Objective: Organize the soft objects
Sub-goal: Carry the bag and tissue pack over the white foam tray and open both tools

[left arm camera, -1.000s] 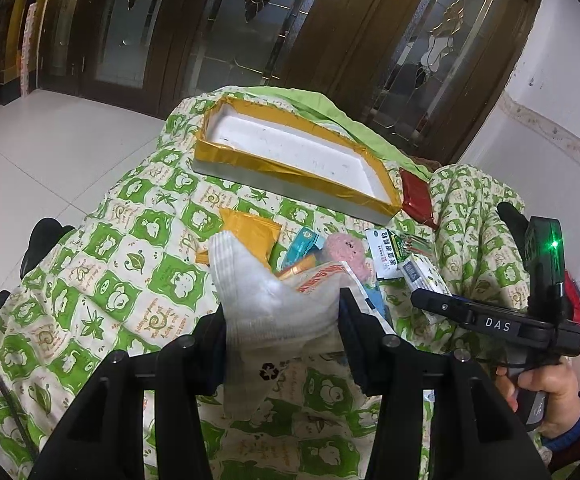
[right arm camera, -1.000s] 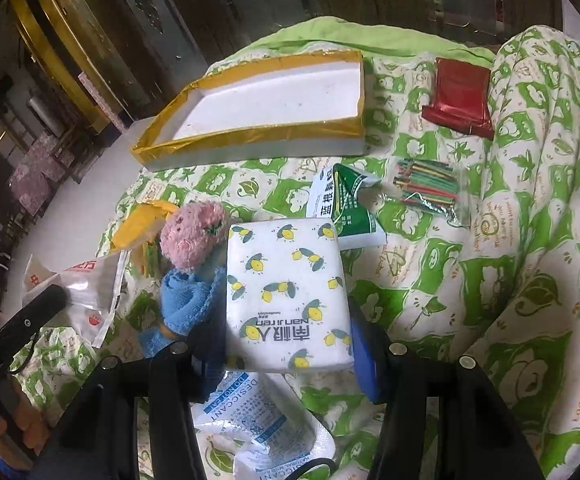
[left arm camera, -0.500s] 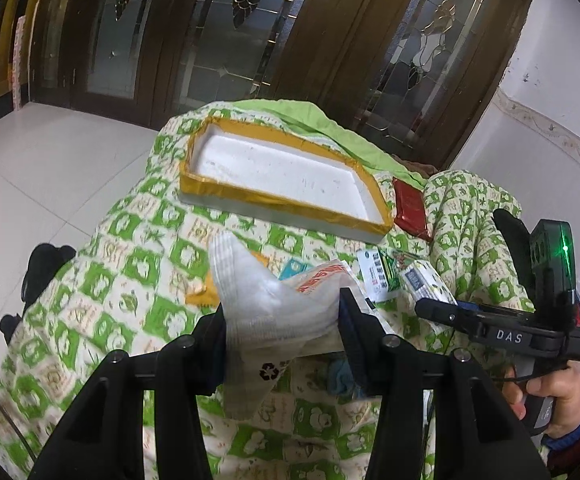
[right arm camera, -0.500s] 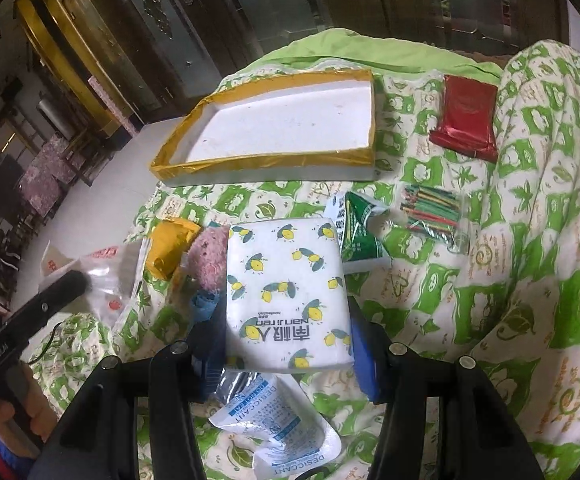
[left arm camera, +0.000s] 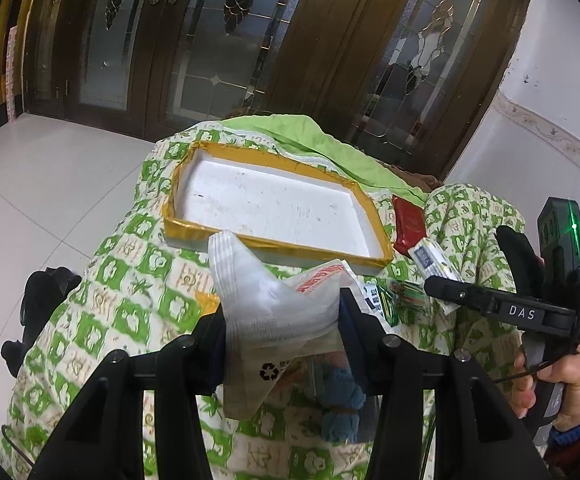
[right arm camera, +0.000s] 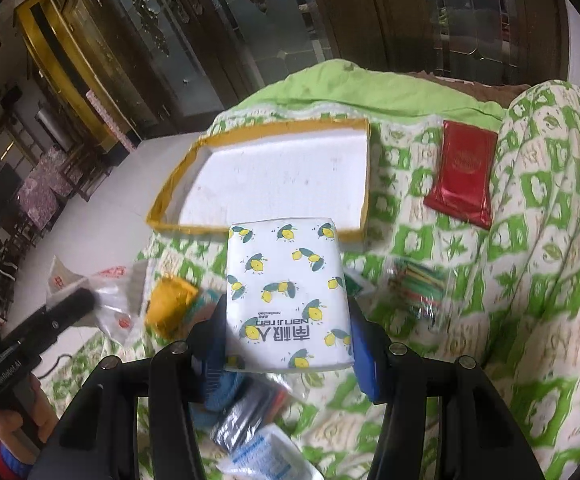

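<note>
Both picks look done and the carry is in hand: the left tool (left arm camera: 281,316) is clamped on a crumpled bag (left arm camera: 267,312), the right tool (right arm camera: 287,332) on a tissue pack (right arm camera: 285,296), both above the quilt (right arm camera: 538,280), so next each load needs lowering into the empty tray (right arm camera: 277,180) beyond.

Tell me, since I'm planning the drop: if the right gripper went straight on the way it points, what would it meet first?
Probably the yellow-rimmed white tray: it lies straight beyond the tissue pack held in the right gripper. Depth is unclear.
</note>
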`<state>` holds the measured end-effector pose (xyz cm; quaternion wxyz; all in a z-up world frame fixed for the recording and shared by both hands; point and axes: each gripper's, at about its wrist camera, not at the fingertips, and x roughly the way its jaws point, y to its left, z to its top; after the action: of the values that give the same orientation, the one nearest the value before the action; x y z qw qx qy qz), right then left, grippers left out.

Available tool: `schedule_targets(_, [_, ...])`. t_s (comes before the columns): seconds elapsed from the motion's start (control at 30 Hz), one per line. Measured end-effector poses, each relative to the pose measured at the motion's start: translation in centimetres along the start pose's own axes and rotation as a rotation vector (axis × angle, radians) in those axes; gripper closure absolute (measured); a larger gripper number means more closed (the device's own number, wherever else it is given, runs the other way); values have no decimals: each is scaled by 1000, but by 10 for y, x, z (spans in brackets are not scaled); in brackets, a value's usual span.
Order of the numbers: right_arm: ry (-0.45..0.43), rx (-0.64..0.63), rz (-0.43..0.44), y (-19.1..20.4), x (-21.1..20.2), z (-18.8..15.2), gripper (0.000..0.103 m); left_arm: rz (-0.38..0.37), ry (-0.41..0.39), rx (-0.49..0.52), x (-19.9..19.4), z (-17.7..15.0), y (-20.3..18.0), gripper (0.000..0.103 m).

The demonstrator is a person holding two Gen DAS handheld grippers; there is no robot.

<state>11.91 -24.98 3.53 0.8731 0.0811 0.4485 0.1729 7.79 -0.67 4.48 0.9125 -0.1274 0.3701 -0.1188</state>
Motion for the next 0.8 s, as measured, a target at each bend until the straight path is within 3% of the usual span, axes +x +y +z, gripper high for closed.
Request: schedule_targets(0.8, [11,7,1,8,76,74,46,28,43,-61,89,71,30,56])
